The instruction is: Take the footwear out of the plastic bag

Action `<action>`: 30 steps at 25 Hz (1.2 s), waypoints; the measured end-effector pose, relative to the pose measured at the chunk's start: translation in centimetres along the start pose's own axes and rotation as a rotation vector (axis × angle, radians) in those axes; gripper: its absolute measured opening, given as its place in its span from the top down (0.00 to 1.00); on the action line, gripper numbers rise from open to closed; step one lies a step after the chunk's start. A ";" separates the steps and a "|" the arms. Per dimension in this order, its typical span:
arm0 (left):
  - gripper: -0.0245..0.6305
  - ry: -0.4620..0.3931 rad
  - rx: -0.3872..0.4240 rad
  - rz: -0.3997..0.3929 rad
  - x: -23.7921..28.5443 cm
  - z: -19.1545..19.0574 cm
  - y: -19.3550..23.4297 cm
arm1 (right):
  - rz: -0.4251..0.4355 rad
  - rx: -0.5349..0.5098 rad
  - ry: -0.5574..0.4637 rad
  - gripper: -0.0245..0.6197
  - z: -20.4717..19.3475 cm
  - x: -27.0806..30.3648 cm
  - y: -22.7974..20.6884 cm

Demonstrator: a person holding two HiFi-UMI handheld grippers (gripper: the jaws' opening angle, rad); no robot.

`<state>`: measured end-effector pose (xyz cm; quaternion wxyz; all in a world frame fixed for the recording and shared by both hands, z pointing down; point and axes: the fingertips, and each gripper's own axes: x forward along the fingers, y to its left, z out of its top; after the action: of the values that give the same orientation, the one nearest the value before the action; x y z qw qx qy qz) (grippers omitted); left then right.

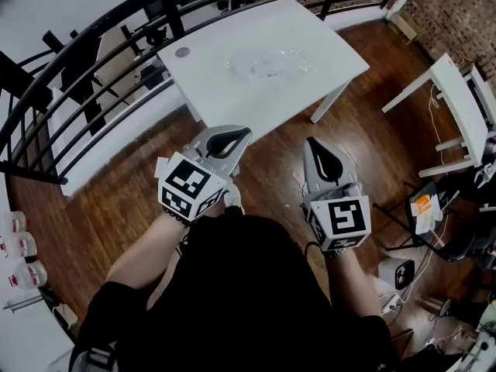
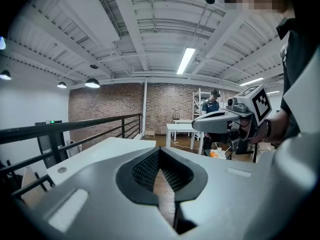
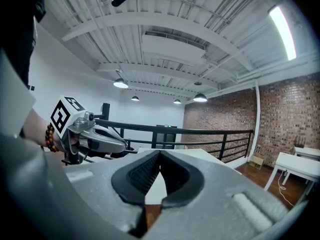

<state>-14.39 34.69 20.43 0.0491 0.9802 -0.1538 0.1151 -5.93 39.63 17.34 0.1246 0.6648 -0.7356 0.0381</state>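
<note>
my left gripper [image 1: 242, 134], right gripper [image 1: 314, 147] clenched, empty. clear plastic bag [image 1: 267, 64] upper centre on desk [image 1: 209, 76], well apart. likely light, limp, slippery; footwear inside unclear. i'd pinch a loose edge.

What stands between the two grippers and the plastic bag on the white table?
Nothing visible does. Only wooden floor and tabletop lie between the left gripper, the right gripper and the plastic bag.

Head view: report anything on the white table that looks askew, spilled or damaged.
Nothing stands out. A crumpled clear plastic bag lies on the white table; its contents are too faint to tell.
</note>
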 end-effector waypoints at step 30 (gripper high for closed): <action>0.94 0.085 -0.184 0.144 8.9 -1.9 21.7 | 0.213 -0.067 0.168 0.98 -0.3 25.4 -5.5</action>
<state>-13.37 11.79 25.73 0.1369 0.9521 -0.2314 0.1453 -2.57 14.49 22.95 0.2032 0.5727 -0.7899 0.0822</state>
